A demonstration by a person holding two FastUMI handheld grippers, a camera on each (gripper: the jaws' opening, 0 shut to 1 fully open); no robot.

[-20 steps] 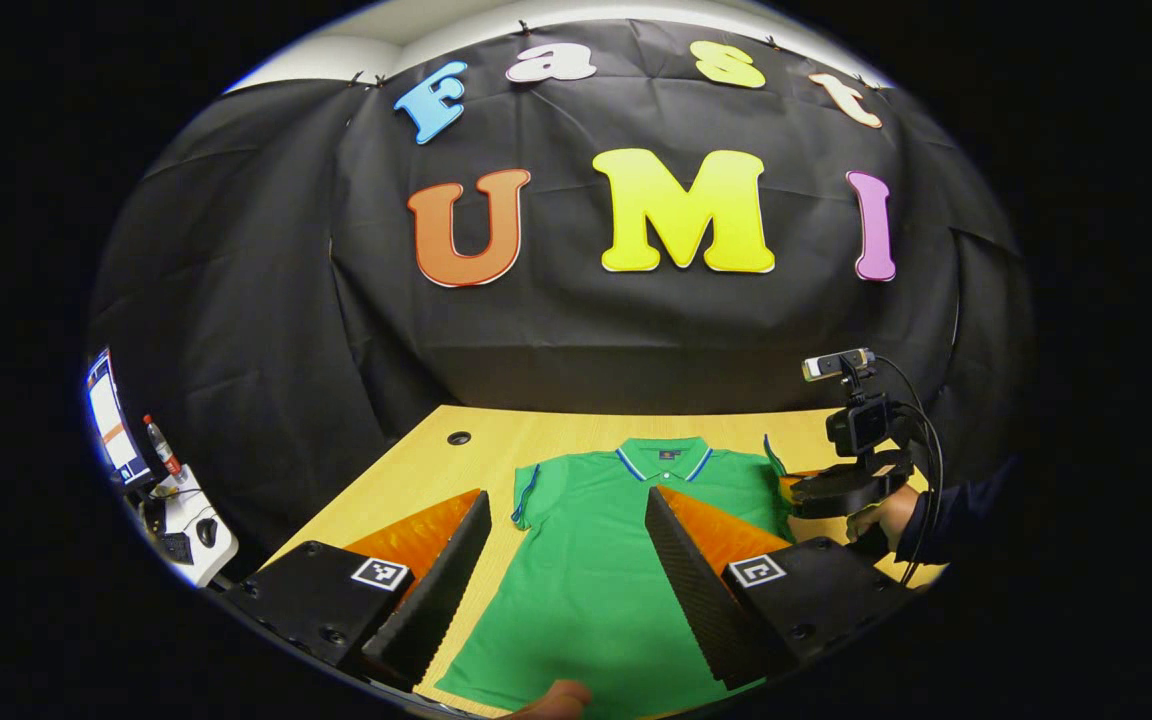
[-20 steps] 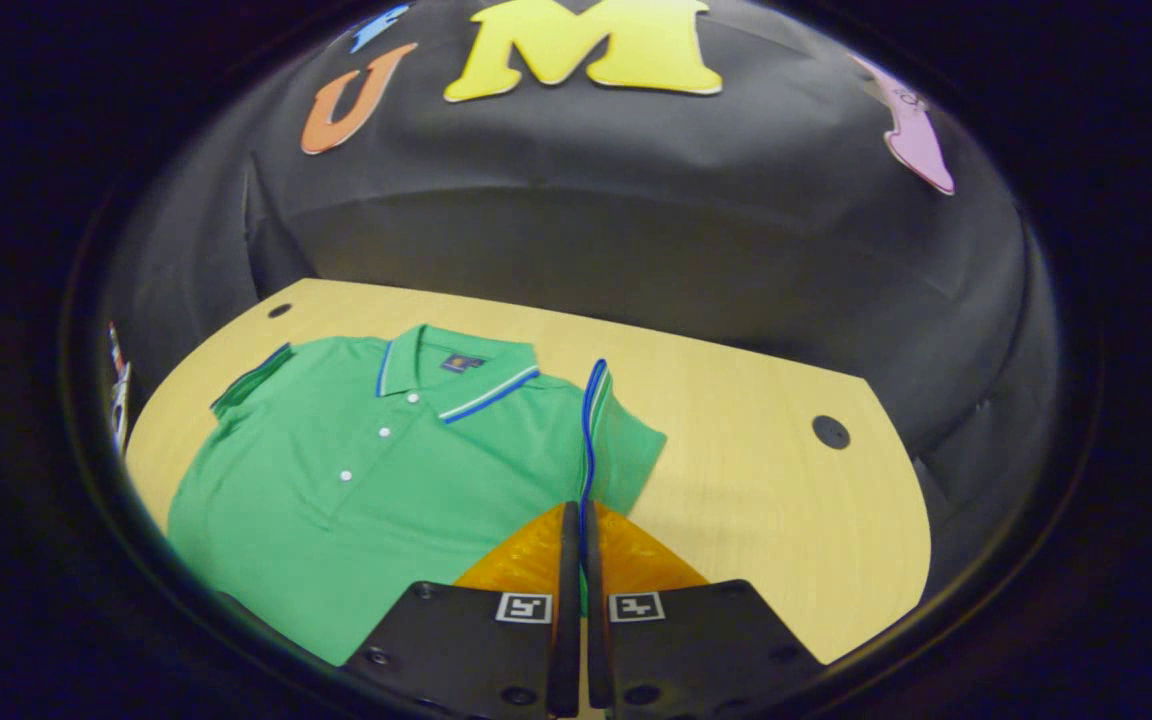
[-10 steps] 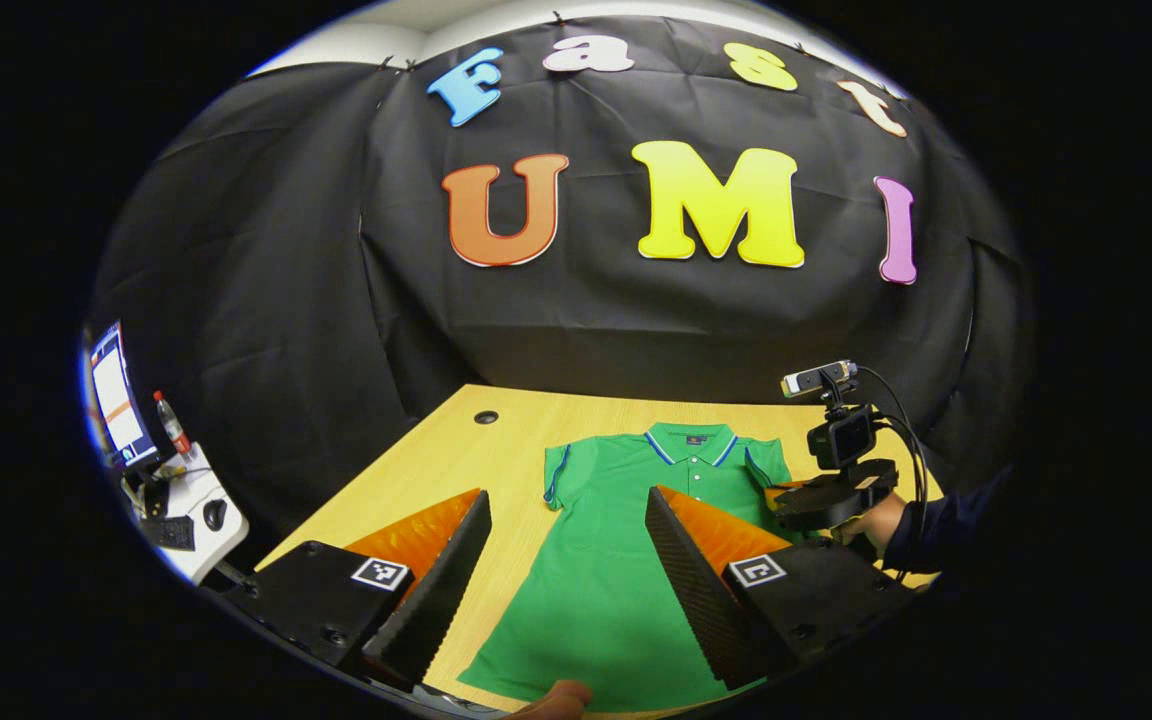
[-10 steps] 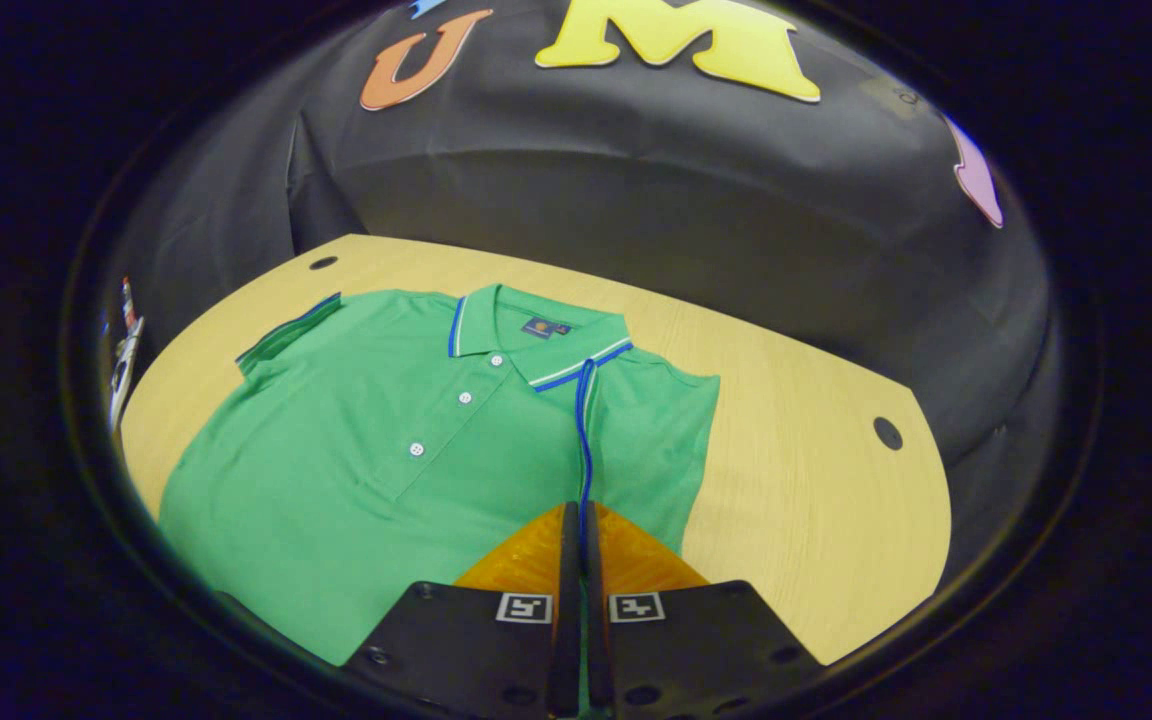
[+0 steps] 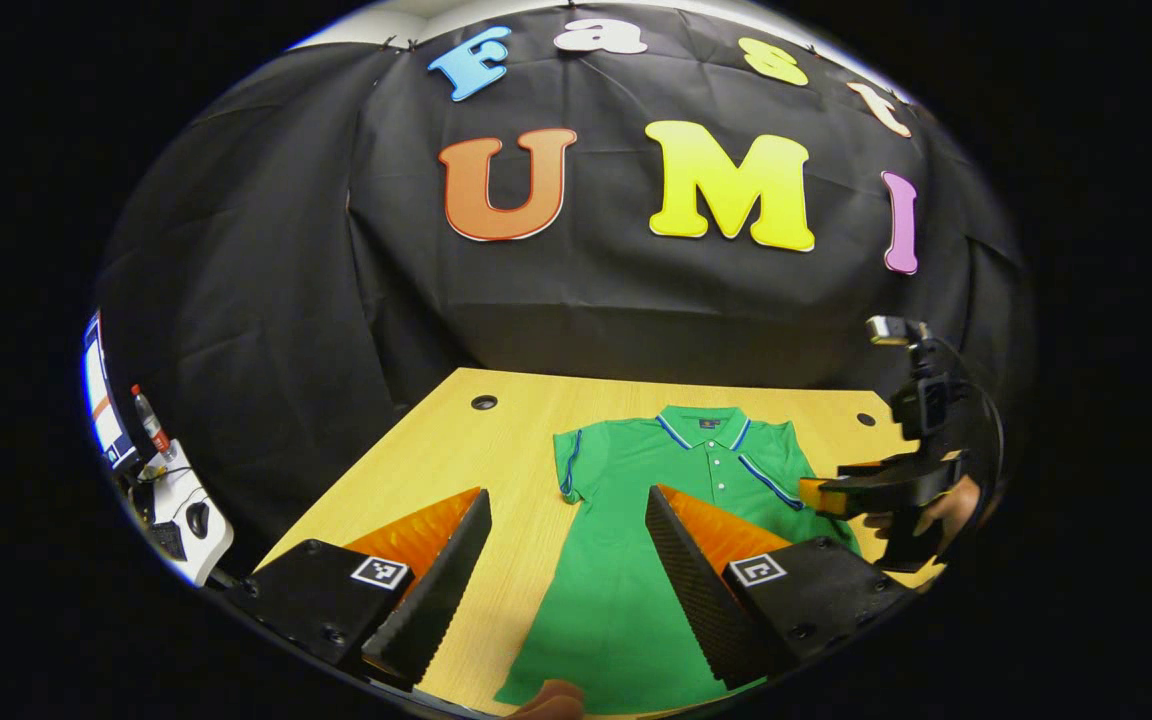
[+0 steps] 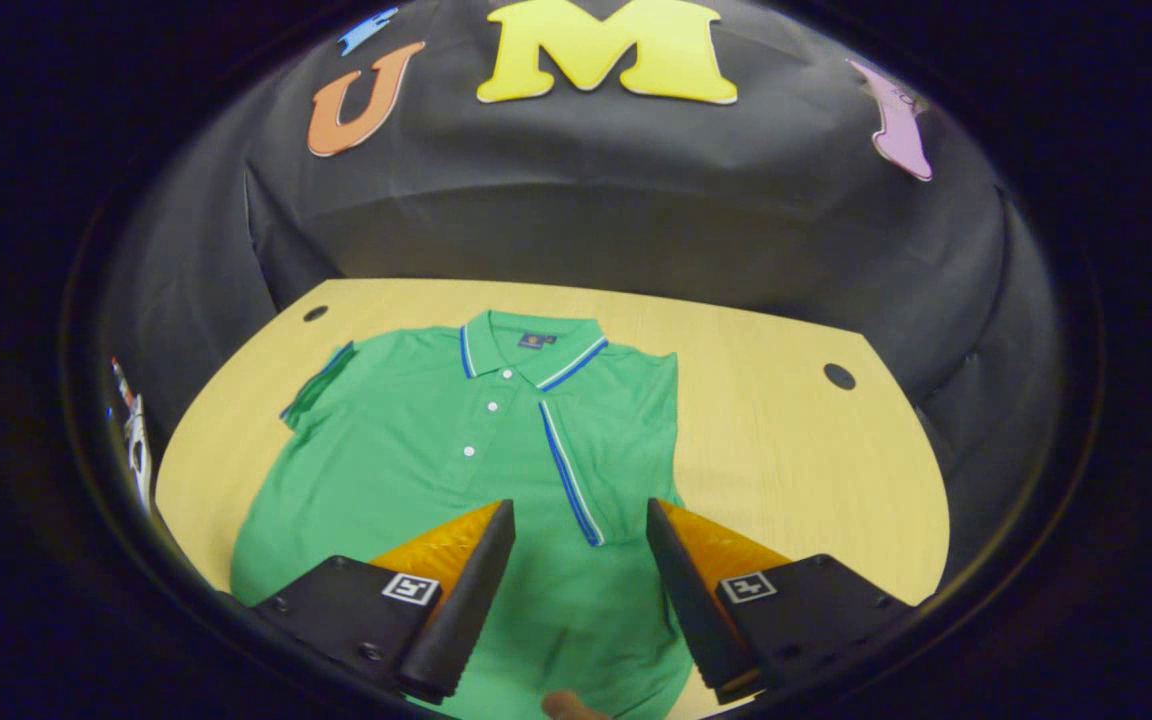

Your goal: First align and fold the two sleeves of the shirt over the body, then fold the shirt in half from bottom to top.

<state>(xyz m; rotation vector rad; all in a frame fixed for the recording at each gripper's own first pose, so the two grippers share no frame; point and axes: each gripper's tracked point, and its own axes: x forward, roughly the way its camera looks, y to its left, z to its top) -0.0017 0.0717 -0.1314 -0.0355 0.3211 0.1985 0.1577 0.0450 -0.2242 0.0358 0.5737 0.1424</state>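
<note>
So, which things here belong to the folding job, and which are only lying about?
For the job:
- green shirt
- its folded sleeve
- its flat sleeve
- left tool
- right tool

Lying about:
- bottle
- mouse
- side desk

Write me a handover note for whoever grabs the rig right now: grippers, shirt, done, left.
Left hand-held gripper: open, empty, above the shirt's lower left side.
Right hand-held gripper: open, empty, over the shirt's right side.
Green polo shirt: flat on the wooden table, collar toward the wall.
Done: right sleeve folded over the body, blue-trimmed cuff lying on the chest.
Left: left sleeve is spread out on the table; fold it over the body, then fold the shirt bottom to top.
</note>
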